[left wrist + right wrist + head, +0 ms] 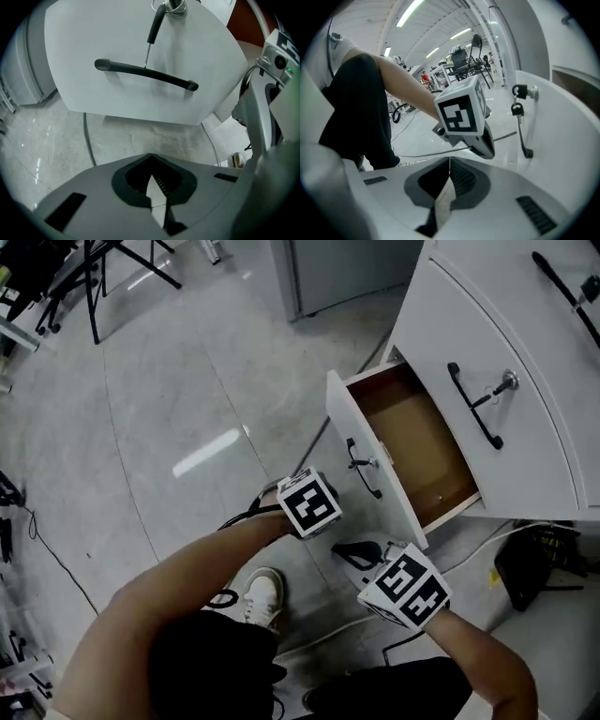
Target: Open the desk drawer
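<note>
The white desk cabinet [525, 352] stands at the right. Its lower drawer [412, 442] is pulled out, showing an empty brown inside. The drawer's white front [140, 51] carries a black bar handle [145, 73], also visible as handle [364, 468], with a key [165, 8] hanging above it. My left gripper [152, 185] is shut and empty, a short way in front of the drawer front and below the handle, touching nothing. My right gripper [448, 180] is also shut and empty, behind the left gripper's marker cube [459, 115]. In the head view both marker cubes, left [309, 504] and right [403, 589], hover near the drawer front.
An upper drawer with its own black handle [473, 405] and key [504, 383] stays closed. Cables [487, 540] run on the grey floor under the cabinet, beside a black object [534, 568]. The person's shoe [264, 596] is below the grippers. Stands and chairs [84, 277] are at the far left.
</note>
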